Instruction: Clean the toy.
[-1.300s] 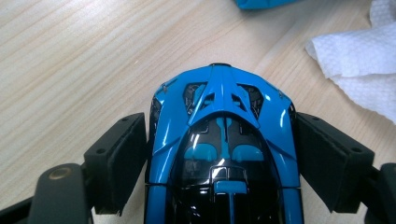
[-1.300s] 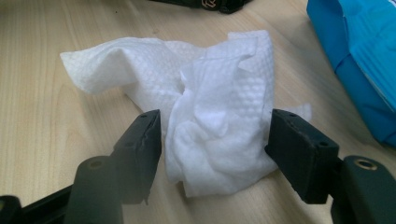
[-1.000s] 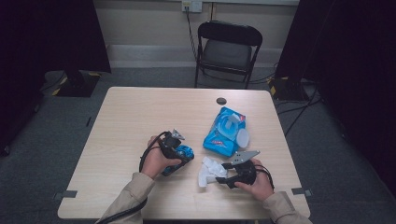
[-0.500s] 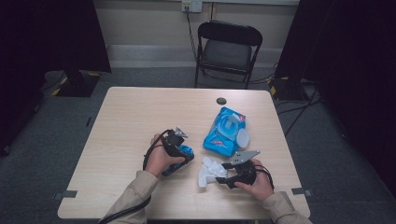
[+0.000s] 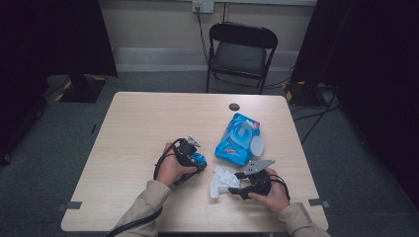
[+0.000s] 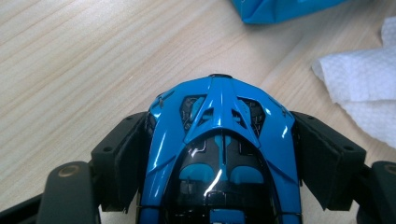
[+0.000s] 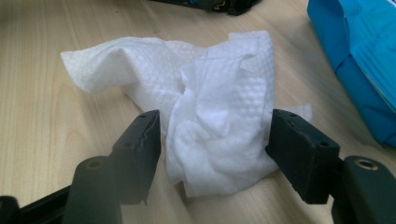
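Tongs views show left tongs point(image 6: 219, 154) clasping blue car point(image 6: 219, 140), right tongs point(image 7: 215, 144) loosely straddling wipe point(image 7: 210, 116).

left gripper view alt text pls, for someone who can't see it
A glossy blue and black toy car sits between the left gripper's two black jaws, which have just been closing in on its sides. It rests on a light wooden table, with a crumpled white wipe at right and the edge of a blue wipes pack at top.

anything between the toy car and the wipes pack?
Nothing: bare table separates the blue toy car from the blue wipes pack, per the high view.
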`<state>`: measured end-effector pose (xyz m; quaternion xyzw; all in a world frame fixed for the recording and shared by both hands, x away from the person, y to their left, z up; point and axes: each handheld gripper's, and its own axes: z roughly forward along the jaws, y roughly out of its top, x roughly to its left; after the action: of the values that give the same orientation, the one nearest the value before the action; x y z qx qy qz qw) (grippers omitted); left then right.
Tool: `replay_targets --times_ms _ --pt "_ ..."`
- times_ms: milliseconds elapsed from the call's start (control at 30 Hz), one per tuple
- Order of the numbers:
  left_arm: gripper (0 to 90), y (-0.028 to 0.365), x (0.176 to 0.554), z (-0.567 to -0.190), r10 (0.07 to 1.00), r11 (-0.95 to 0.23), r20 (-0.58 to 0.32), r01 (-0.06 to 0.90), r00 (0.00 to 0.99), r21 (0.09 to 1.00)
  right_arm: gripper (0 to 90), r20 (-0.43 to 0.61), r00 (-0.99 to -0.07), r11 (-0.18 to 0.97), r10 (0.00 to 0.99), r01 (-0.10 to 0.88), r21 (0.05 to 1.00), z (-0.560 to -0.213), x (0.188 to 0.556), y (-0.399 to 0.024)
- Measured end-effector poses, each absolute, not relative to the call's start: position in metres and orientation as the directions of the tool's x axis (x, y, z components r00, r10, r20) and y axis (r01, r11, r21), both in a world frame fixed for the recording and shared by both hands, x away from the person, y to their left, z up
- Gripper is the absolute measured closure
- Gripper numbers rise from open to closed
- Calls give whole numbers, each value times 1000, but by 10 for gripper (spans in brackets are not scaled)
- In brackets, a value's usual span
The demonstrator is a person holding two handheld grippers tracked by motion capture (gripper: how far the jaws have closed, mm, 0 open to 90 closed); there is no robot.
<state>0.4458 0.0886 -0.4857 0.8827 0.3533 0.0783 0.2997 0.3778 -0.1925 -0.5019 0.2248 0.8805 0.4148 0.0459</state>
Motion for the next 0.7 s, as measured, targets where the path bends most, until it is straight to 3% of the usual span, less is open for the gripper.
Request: replay_targets --times_ms 433,700 --pt "190 89 449 -469 678 -571 -77 589 731 572 342 104 -894 556 435 358 750 -502 378 -192" --pt "181 81 454 -478 683 -585 -72 603 727 542 342 105 -895 555 433 356 752 -502 378 -192"
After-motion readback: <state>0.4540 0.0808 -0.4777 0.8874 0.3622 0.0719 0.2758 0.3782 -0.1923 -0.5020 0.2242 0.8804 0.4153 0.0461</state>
